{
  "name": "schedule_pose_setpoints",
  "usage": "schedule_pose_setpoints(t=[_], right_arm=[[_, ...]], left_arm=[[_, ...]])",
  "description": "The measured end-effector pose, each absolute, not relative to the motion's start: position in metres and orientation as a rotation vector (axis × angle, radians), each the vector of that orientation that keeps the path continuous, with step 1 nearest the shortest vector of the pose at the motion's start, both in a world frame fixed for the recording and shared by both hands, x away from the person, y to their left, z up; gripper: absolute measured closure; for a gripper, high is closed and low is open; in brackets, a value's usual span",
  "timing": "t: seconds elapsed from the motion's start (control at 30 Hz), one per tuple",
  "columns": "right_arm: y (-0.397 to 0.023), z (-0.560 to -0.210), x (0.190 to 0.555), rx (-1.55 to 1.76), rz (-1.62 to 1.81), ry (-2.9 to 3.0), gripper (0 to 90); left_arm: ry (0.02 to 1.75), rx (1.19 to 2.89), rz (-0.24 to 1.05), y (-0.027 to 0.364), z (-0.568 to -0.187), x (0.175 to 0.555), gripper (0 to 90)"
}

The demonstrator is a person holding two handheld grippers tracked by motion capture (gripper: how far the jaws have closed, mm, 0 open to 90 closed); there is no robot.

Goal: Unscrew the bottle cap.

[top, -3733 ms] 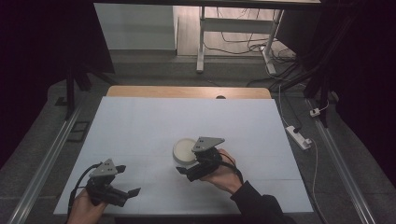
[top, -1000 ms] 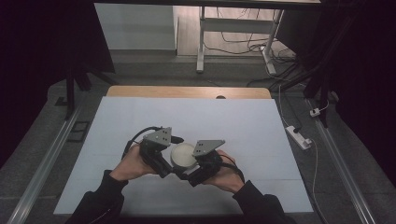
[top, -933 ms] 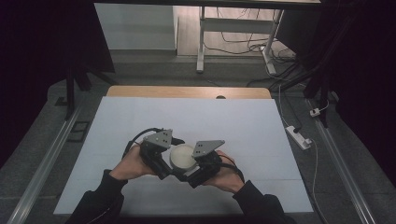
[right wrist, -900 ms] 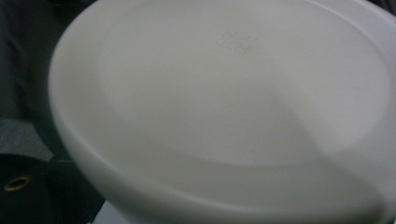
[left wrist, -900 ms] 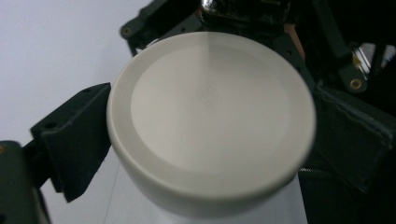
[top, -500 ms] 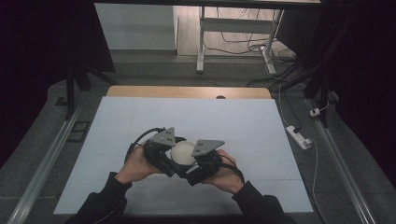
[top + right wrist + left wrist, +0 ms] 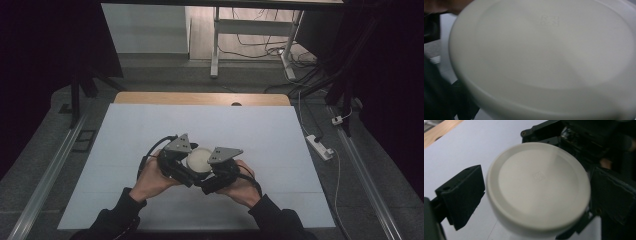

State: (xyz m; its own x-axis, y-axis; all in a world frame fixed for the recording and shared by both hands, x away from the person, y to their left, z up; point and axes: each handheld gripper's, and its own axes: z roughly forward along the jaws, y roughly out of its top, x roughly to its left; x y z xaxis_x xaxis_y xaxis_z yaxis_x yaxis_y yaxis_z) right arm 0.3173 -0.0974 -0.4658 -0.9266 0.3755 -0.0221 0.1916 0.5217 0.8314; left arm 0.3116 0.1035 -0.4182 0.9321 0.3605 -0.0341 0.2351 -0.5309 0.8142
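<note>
The white round container [image 7: 199,159] sat on the white table cover [image 7: 280,150], a little toward the person's side of the middle, with both grippers crowded against it. In the high view the left gripper [image 7: 186,171] pressed in from the left and the right gripper [image 7: 209,181] from the right, so that the tub showed only as a pale disc between the 2 grey plates. The left gripper view looked down on the container's flat lid [image 7: 537,185], and the 2 black jaws stood spread on either side of it, 1 close at the left and 1 at the right, neither clearly squeezing it. In the right gripper view the lid [image 7: 544,55] lay so near and blurred that I could not tell whether that claw was spread or pinching the tub. As a judgement, the work was at an early stage: both grippers had reached the container and the lid was on, so what remained was probably a firm hold with 1 claw and the loosening or lifting of the lid with the other.
</note>
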Motion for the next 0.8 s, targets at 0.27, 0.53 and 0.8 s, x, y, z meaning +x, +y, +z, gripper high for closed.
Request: schedule_pose_setpoints(t=[0.27, 0.53, 0.8], right_arm=[[-0.099, -0.461, 0.314, 0.347, 1.463, 2.664, 6.5], [-0.094, -0.459, 0.305, 0.24, 1.459, 2.701, 6.5], [-0.095, -0.46, 0.309, 0.388, 1.359, 2.615, 6.5]], left_arm=[[0.173, 2.195, 0.032, 0.114, -0.419, 0.312, 2.5], [0.122, 2.198, 0.071, 0.111, -0.419, 0.306, 7.3], [0.363, 2.194, 0.214, 0.096, -0.42, 0.303, 7.5]])
